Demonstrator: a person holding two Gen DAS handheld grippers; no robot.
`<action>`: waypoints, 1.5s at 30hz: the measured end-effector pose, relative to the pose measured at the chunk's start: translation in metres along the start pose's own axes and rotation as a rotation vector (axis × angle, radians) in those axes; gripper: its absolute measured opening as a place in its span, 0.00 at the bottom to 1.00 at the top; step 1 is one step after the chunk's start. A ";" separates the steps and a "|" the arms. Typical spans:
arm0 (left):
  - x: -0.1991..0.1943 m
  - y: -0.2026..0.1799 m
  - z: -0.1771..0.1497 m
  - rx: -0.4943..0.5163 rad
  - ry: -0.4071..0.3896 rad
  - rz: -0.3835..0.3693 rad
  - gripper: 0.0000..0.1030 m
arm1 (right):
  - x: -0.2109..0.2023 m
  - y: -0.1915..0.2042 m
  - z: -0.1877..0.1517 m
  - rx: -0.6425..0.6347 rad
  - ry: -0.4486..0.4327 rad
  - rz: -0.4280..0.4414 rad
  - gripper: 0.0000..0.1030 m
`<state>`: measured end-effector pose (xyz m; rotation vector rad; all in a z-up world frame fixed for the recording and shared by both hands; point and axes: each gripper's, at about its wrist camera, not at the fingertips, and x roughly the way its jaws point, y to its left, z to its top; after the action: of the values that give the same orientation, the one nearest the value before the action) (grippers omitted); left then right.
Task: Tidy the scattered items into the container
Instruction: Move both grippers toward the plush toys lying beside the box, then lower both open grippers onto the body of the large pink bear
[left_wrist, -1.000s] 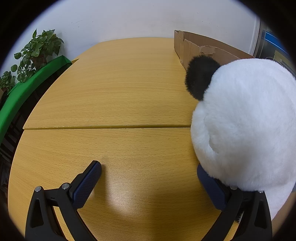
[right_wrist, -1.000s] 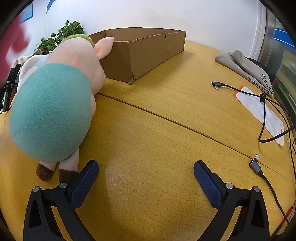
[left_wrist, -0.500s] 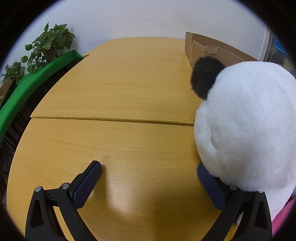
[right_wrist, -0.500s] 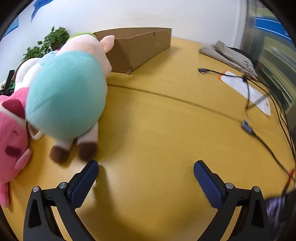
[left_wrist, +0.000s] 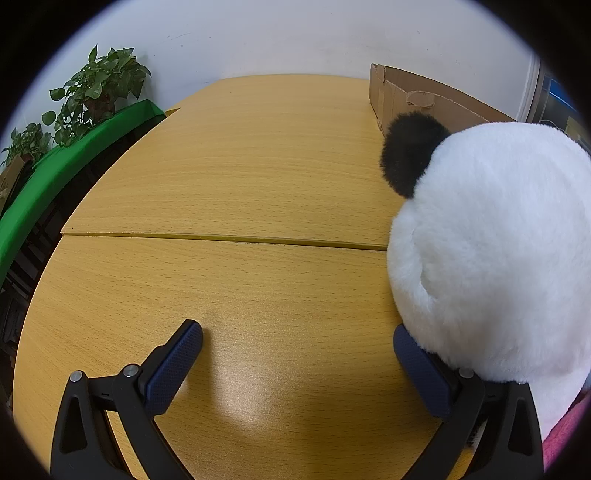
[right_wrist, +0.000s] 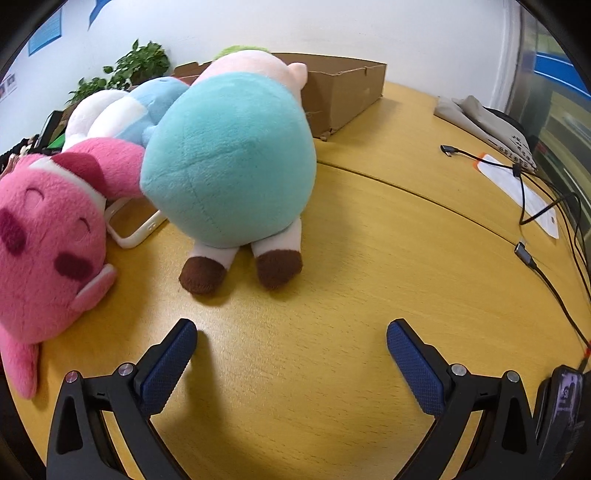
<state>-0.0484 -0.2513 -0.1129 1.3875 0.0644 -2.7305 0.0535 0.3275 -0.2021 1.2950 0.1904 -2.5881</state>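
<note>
Right wrist view, nearest first: the right gripper hangs spread wide over bare wooden worktop, pinching nothing. Just beyond it lies a teal-bodied plush with brown feet towards the camera. A pink plush lies to its left, touching it, with a white phone case between them. Behind these are a blue-and-white plush and, farthest, the cardboard box. Cables lie at the right.

Left wrist view: the left gripper is also spread, nothing between its fingers; its right finger touches a white panda plush at the right. The cardboard box stands beyond the panda, and potted plants at the far left.
</note>
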 end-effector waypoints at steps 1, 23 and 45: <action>0.000 0.000 0.000 0.000 0.000 0.000 1.00 | 0.001 0.000 0.000 0.006 0.000 -0.003 1.00; -0.220 -0.054 -0.075 -0.079 -0.178 -0.075 0.96 | -0.146 0.049 0.022 0.267 -0.280 -0.160 1.00; -0.239 -0.199 -0.119 0.139 -0.147 -0.369 0.96 | -0.142 0.180 0.020 0.243 -0.266 -0.157 1.00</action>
<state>0.1704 -0.0321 0.0101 1.3148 0.1368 -3.1891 0.1690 0.1717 -0.0774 1.0251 -0.0770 -2.9603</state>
